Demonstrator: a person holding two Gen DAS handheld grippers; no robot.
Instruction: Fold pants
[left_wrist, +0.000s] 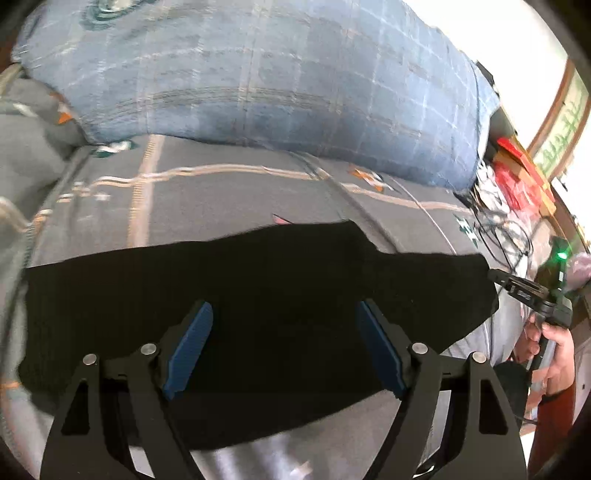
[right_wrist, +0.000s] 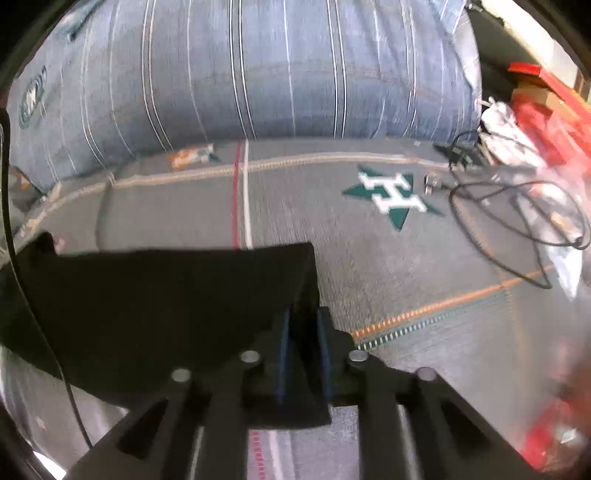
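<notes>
The black pants (left_wrist: 258, 295) lie flat across the grey bed sheet (left_wrist: 221, 199). My left gripper (left_wrist: 284, 314) hovers over their middle, open and empty, its blue pads wide apart. My right gripper (right_wrist: 303, 321) is shut on the right end of the pants (right_wrist: 166, 302), with black cloth pinched between its blue pads (right_wrist: 284, 347). It also shows in the left wrist view (left_wrist: 496, 277), at the right end of the pants, held by a hand (left_wrist: 554, 350).
A big blue checked pillow (left_wrist: 295, 74) lies along the back of the bed. Black cables (right_wrist: 517, 221) trail over the sheet at the right. Red boxes and bags (right_wrist: 546, 103) crowd the right edge.
</notes>
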